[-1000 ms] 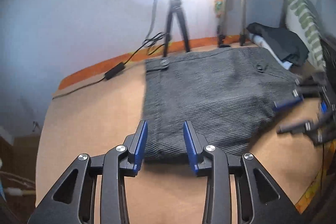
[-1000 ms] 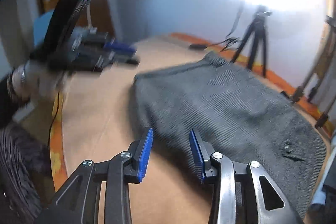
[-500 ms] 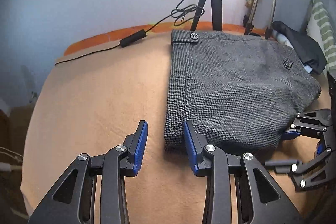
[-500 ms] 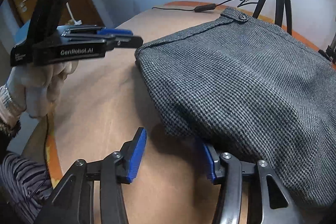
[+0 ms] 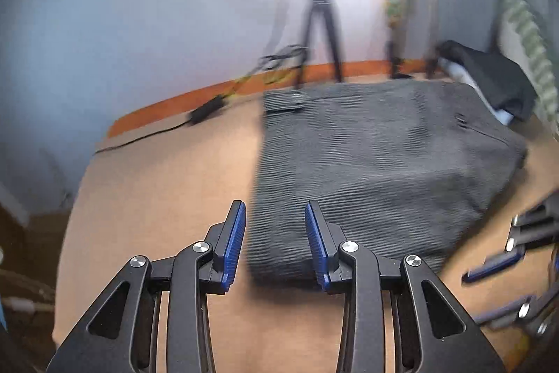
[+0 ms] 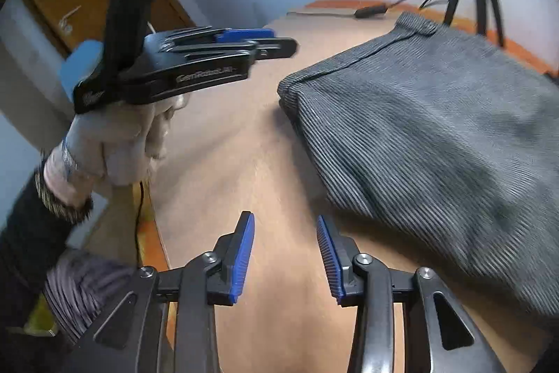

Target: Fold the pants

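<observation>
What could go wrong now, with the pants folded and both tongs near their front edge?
1. Both left tongs and right tongs are open and empty; closing on the pants now might catch only the top layer and undo the fold.
2. The cable lies near the waistband; shifting the pants could drag it.

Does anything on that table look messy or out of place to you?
Nothing stands out. The grey pants lie folded in a compact stack on the tan table, and both claws sit open and empty nearby. Only blur from movement.
</observation>
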`<state>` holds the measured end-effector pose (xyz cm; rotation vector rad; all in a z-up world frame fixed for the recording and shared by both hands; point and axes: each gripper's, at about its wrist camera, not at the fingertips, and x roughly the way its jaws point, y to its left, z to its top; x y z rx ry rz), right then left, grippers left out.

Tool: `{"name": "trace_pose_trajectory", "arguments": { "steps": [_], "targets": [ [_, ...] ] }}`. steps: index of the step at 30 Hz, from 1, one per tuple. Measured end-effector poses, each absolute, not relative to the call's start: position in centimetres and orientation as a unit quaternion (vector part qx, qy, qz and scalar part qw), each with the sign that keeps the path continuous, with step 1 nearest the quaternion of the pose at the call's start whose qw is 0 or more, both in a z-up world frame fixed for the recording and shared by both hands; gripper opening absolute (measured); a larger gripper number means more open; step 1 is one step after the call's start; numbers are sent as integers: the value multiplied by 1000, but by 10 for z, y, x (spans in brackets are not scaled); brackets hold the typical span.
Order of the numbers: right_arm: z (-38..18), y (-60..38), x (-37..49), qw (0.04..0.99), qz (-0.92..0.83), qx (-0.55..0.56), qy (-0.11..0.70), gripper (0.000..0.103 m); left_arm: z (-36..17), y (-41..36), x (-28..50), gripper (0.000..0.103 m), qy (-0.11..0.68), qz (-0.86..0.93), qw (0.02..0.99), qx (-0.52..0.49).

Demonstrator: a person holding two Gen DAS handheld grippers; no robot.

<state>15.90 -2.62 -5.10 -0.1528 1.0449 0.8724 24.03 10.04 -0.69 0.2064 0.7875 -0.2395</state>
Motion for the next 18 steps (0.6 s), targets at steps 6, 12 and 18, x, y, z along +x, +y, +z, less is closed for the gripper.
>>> {"name": "trace_pose_trajectory", "arguments": {
  "steps": [6, 12, 18],
  "targets": [
    [-29, -94, 177, 854, 286, -61, 431, 39, -30, 48, 239, 33, 404, -183, 887, 130],
    [-53, -133, 213, 874, 193, -77, 440, 35, -61, 26, 244, 34, 451, -206, 853, 162],
    [-63, -149, 217, 872, 183, -112, 440, 31, -55, 42, 242, 35, 461, -217, 850, 138]
  ]
}}
